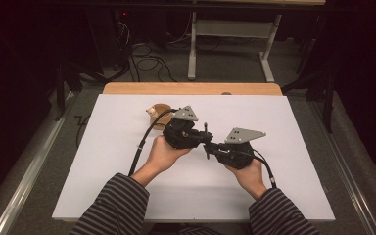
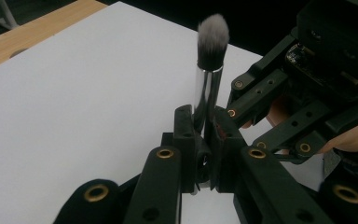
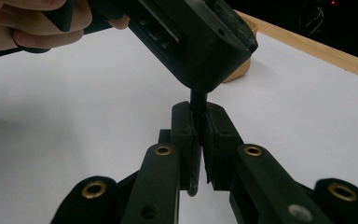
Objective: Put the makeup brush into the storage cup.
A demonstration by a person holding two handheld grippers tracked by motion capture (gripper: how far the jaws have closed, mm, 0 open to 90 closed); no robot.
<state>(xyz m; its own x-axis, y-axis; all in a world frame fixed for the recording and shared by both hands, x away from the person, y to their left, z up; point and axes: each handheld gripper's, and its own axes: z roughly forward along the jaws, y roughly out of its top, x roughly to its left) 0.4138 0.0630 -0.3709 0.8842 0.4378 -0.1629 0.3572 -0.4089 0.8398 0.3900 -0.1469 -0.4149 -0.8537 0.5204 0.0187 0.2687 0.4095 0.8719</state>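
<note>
Brush (image 2: pixel 208 81) upright, clamped in left gripper (image 2: pixel 204 135)

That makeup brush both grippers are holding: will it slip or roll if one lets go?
The brush looks stiff: a straight shaft, with a polished silver ferrule that is probably slippery in the left gripper. The dark handle sits in the right gripper. Being round, it would likely roll on the flat white table. It seems light, and its soft bristles would bend if pushed.
</note>
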